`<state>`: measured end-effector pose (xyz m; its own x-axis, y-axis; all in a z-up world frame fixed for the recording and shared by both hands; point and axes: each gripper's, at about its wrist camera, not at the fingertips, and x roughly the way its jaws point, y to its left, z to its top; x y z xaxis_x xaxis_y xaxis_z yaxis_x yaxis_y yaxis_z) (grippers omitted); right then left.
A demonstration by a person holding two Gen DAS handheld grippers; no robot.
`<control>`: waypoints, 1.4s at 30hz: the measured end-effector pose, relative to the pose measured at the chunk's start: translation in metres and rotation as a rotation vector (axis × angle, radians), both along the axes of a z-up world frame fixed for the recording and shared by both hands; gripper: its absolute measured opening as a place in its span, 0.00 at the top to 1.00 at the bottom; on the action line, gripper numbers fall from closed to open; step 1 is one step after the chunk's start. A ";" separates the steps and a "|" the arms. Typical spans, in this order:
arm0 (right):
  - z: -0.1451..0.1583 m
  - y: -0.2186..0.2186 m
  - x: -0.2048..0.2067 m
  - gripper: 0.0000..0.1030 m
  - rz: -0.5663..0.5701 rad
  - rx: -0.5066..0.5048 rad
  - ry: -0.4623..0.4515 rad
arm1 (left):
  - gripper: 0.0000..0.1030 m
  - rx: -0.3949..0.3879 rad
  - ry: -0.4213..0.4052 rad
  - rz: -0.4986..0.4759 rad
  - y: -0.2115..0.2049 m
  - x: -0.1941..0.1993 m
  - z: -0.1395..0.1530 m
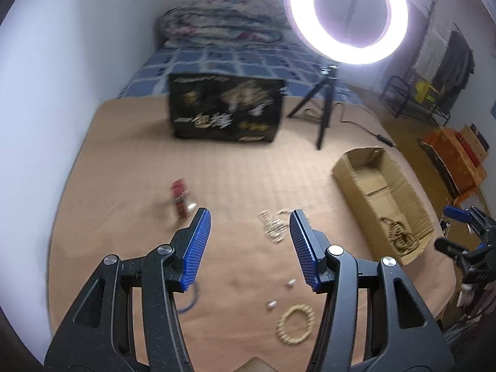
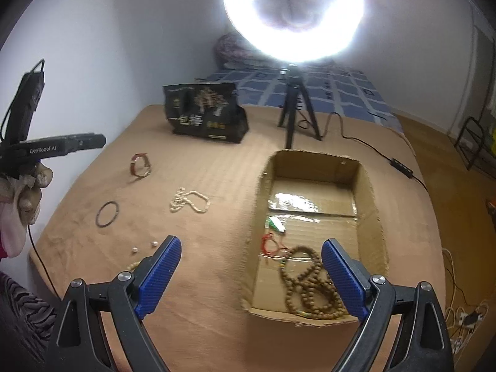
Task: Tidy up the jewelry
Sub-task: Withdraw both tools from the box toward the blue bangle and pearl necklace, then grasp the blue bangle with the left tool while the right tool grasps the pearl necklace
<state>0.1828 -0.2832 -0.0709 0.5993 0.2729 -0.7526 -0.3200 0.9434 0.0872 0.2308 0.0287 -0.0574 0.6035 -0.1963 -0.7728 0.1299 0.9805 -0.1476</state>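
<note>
Jewelry half sorted: brown bead strand (image 2: pixel 313 285) lies in the cardboard box (image 2: pixel 369 186); pearl necklace (image 2: pixel 189 201) waits outside at ten o'clock. We hold left gripper (image 1: pixel 250 226) and right gripper (image 2: pixel 251 257) released, empty. Risk: loose pearl beads (image 2: pixel 144 247) roll off if nudged.

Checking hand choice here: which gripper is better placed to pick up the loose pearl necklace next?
Left, probably. The left gripper is open, empty and pointed beside the pearl necklace. The right gripper, also open, faces the cardboard box.
</note>
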 end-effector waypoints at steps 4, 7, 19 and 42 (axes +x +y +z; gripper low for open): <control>0.001 0.016 0.004 0.09 0.021 0.007 0.002 | 0.47 -0.018 0.038 0.064 0.039 -0.009 -0.011; -0.001 0.027 0.011 0.09 0.030 0.030 0.014 | 0.47 -0.024 0.072 0.087 0.059 -0.014 -0.023; -0.029 0.087 0.051 0.09 0.080 0.052 0.084 | 0.33 -0.070 0.228 0.104 0.099 -0.020 -0.089; -0.110 0.134 0.117 0.09 0.041 0.008 0.204 | 0.31 -0.226 0.310 0.147 0.119 0.006 -0.160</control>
